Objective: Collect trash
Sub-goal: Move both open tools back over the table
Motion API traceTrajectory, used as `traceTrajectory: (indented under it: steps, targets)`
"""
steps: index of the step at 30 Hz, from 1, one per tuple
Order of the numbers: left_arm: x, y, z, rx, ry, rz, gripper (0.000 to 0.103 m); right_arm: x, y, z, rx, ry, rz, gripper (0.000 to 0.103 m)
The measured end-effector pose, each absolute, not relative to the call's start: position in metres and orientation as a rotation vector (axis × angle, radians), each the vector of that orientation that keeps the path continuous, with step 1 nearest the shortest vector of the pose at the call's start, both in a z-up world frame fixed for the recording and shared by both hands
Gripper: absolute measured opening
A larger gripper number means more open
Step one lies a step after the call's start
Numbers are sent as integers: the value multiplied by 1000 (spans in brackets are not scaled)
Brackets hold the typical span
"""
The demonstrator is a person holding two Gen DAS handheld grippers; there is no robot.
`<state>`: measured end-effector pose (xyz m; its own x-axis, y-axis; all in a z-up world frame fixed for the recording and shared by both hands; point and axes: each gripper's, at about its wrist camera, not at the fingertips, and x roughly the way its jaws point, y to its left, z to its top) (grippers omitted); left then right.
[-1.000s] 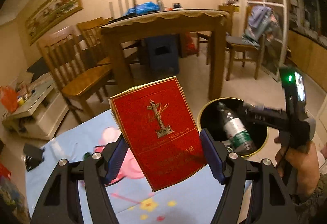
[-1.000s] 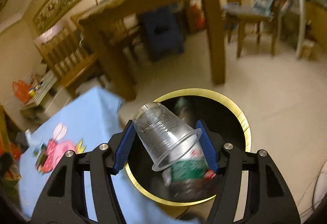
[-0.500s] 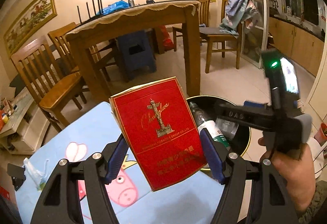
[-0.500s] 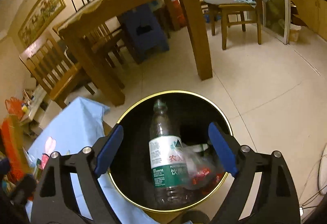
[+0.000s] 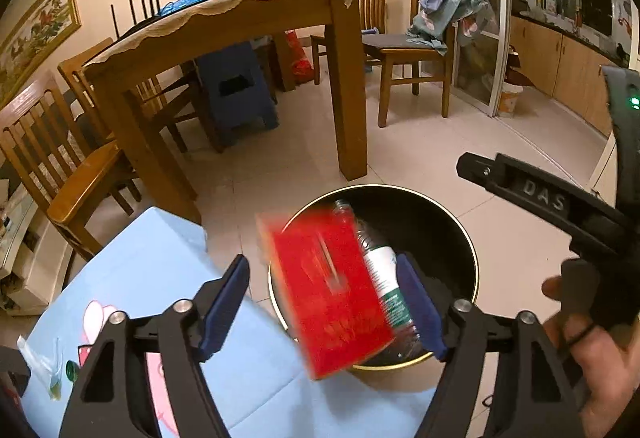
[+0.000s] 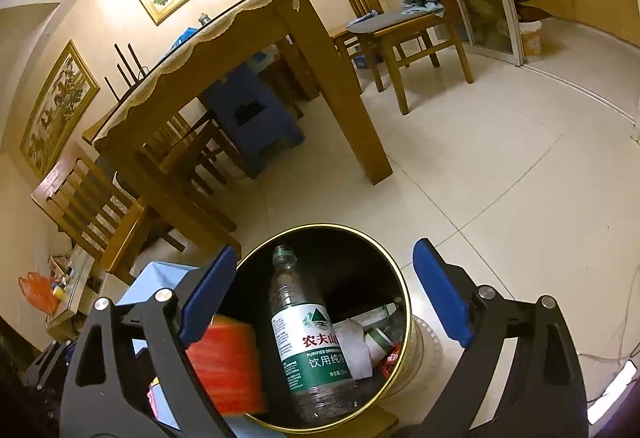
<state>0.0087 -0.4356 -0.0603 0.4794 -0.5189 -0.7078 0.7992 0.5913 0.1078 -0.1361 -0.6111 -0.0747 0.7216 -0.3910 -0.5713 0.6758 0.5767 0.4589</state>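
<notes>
Left gripper (image 5: 324,302): jaws spread wide, both blue pads bare. The red carton (image 5: 330,292) sits between the fingers but touches neither one; it is motion-blurred and tilted, its lower corner down near the jaw roots, its upper edge out past the fingertips. Gap shows on each side of it, wider toward the left pad. Just ahead of and below this gripper is the black trash bin (image 5: 460,234) with the gold rim; the carton overlaps the bin's near-left rim in this view.

Inside the bin, just beyond the carton's right edge, a clear water bottle (image 5: 384,278) with a green-and-white label lies leaning, neck pointing away from the gripper.

Right gripper (image 6: 320,298): jaws also wide apart, nothing between the pads. The bin (image 6: 402,286) lies directly under and ahead of it, its mouth filling the span between the two fingers. The bottle (image 6: 308,342) stands tilted near the middle of that span, cap end away from the gripper. The carton (image 6: 228,366) appears as an orange-red blur beside the left finger, at the bin's left rim (whether it is touching the rim cannot be told). Crumpled white wrappers (image 6: 360,346) lie in the bin toward the right finger's side.

Beneath the left gripper, on its near-left side, a light blue cloth (image 5: 152,270) with a cartoon pig print covers a surface butting up to the bin.
</notes>
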Motion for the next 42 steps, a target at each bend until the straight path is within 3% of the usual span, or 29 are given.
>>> traceTrajectory:
  steps: [13,29,34,42]
  targets:
    - [11,-423,-58,444,692,-820,79,-129,-598,-71,673,444,-677,94]
    - [27,-316,-32,323,687,-677,87,-71,-538,-69,424,557,-666,97]
    - [37,-258,-33,277,694,-588,96,-45,-502,-73,309,611,-559,97]
    - [79,-90,-73,175,807,-284,96,3,-389,-84,176,750,-157,97]
